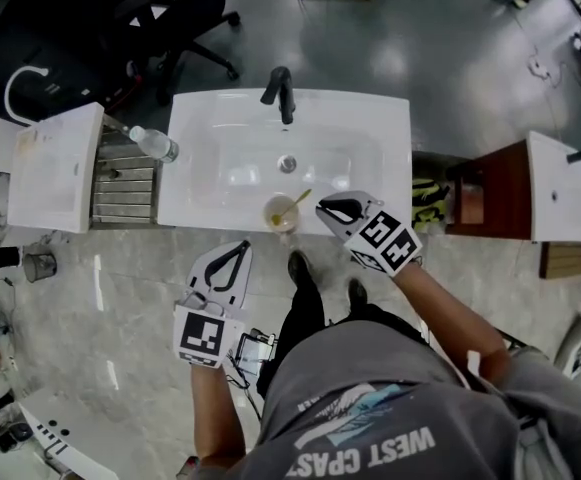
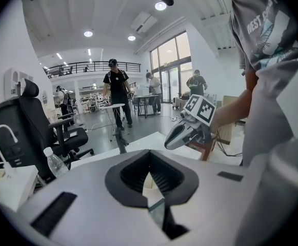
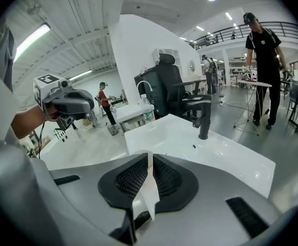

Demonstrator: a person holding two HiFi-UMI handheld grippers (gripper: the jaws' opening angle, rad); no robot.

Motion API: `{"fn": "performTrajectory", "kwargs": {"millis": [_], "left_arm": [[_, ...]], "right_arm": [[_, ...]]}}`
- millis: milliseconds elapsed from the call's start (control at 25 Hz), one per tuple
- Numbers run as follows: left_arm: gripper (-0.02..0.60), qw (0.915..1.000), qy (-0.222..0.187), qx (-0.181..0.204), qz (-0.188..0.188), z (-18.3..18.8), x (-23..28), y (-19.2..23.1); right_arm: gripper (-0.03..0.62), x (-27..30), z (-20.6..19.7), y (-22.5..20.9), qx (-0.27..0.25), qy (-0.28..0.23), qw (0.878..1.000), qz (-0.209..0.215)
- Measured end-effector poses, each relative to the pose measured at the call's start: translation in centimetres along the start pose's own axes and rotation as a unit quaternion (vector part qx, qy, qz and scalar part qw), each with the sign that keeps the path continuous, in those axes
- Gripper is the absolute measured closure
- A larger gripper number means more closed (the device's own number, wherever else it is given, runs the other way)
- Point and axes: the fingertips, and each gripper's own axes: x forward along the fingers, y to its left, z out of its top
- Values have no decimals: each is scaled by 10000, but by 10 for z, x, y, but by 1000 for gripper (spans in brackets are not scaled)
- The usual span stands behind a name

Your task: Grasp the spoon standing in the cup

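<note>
The right gripper (image 1: 322, 206), jaws closed on nothing, is just beside the cup (image 1: 279, 218) at the front edge of the white sink (image 1: 370, 128). The spoon (image 1: 296, 201) leans inside this cup. The left gripper (image 1: 242, 247), also closed and empty, is over the floor, nearer the person.

L tool (image 1: 240, 247), R tool (image 1: 321, 206): jaws together, empty.

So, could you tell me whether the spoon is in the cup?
In: the spoon leans against the cup rim, handle up.

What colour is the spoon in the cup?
The spoon looks yellowish. The head view shows it best, leaning in the cup.
</note>
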Motion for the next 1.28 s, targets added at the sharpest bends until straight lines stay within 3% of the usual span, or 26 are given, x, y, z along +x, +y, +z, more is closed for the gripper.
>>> {"fn": "performTrajectory", "kwargs": {"millis": [480,760,1280], "left_arm": [[580,9996,145,-70,-210,-19,3,11],[580,9990,267,-74,-338,-33,4,13],[580,9981,399,-220,-415,-42,12,16]], "right_arm": [[481,42,-26,-10,643,289,9975,-77],[467,59,-32,-15,1007,228,9946,-66],[465,72,-33,-20,1177,175,9929,-25]]}}
